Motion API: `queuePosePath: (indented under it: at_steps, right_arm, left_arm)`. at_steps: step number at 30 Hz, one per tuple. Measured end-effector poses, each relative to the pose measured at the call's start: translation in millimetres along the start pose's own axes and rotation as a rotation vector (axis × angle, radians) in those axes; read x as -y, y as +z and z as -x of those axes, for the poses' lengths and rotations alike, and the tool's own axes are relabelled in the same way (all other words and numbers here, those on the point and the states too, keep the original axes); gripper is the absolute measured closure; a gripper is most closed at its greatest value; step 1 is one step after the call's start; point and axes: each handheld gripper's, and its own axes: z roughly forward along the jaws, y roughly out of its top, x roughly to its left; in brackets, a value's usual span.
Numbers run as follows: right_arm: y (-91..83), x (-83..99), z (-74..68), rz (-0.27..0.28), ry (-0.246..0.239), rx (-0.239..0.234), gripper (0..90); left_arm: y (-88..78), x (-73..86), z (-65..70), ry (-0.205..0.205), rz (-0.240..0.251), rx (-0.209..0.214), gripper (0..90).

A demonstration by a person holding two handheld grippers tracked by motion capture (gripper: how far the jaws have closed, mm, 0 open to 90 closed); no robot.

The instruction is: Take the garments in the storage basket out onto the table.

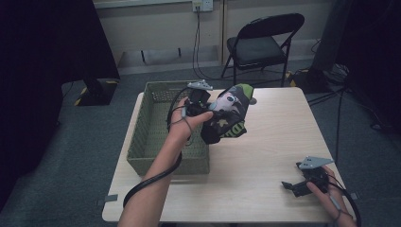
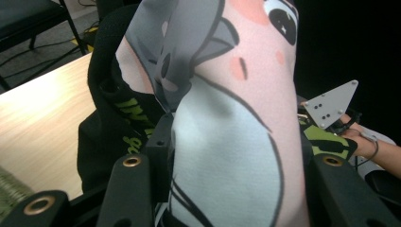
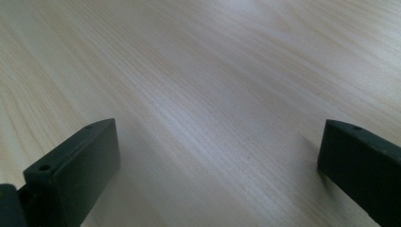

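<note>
Your left claw point(image 1: 211, 107) is clamped on a bundle of printed fabric point(image 1: 228, 116), lifted off the wooden surface point(image 1: 265, 151) just beside the right rim of the green woven basket point(image 1: 152, 124). By the look of it, the pickup is done and the drop into the basket remains: the basket appears to hold nothing yet, and the bundle hangs near its edge rather than over the middle. In the left gripper view the cloth point(image 2: 227, 142) is smooth, soft knit, pink and grey with a cartoon print, wrapped with black material lettered in green. Your right claw point(image 1: 291, 187) rests low at the near right corner, jaws spread wide over bare pale wood grain, gripping nothing.
</note>
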Motion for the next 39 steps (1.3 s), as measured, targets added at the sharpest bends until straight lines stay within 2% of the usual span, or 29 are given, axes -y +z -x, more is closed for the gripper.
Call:
queuePosePath:
  at_steps: [14, 39]
  right_arm:
    - [0.0, 0.0, 0.0, 0.000, 0.000, 0.000, 0.0]
    - [0.0, 0.0, 0.0, 0.000, 0.000, 0.000, 0.0]
  left_arm:
    - [23.5, 2.6, 5.3, -0.003, -0.003, 0.031, 52.9]
    - [66.2, 12.2, 14.6, 0.002, -0.046, 0.071, 52.7]
